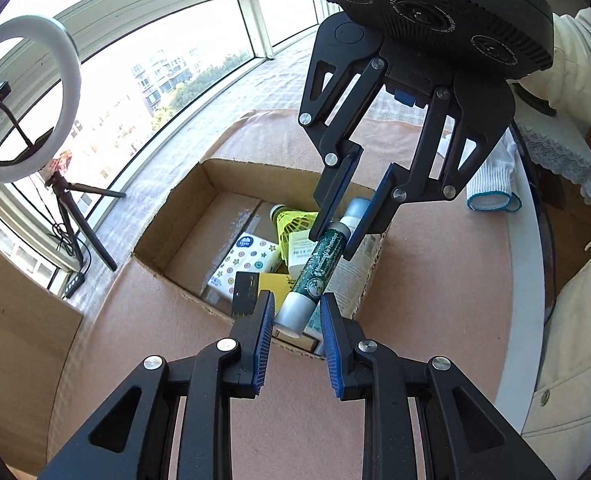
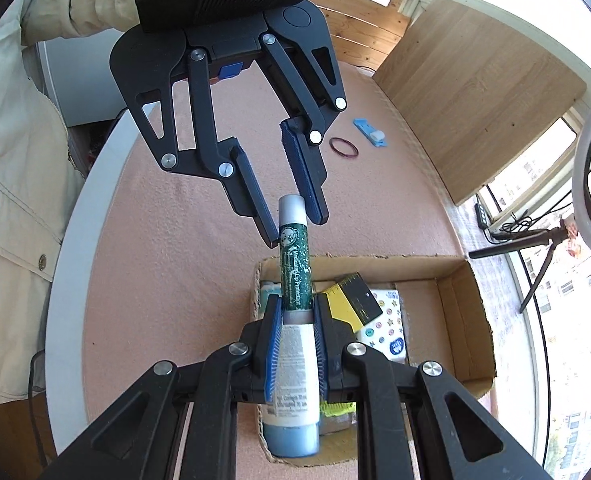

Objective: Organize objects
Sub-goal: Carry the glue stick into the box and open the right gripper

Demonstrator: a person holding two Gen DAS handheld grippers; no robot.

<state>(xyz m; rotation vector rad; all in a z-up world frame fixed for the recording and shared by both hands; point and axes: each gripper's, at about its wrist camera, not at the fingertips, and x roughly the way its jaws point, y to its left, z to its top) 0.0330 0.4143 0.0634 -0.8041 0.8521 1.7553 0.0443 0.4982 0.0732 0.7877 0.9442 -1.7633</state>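
Note:
A green lip-balm stick [image 1: 317, 264] with a silver cap hangs above an open cardboard box [image 1: 183, 216]. My right gripper [image 2: 297, 300] is shut on the stick's grey base end; it comes down from the top of the left wrist view [image 1: 332, 246]. My left gripper [image 1: 297, 300] stands around the silver cap with narrow gaps on both sides, its pads not pressing. The right wrist view shows the stick [image 2: 295, 268] pointing away toward the left gripper [image 2: 296, 231], over the near-left corner of the box [image 2: 463, 320].
In the box lie a white tube with a blue end [image 2: 295, 364], a yellow shuttlecock [image 1: 291, 224], a star-print tissue pack [image 1: 247, 260] and a black-and-yellow card [image 2: 353, 300]. On the pink cloth lie a glove [image 1: 491, 184], a blue clip [image 2: 369, 132] and a rubber band [image 2: 343, 147].

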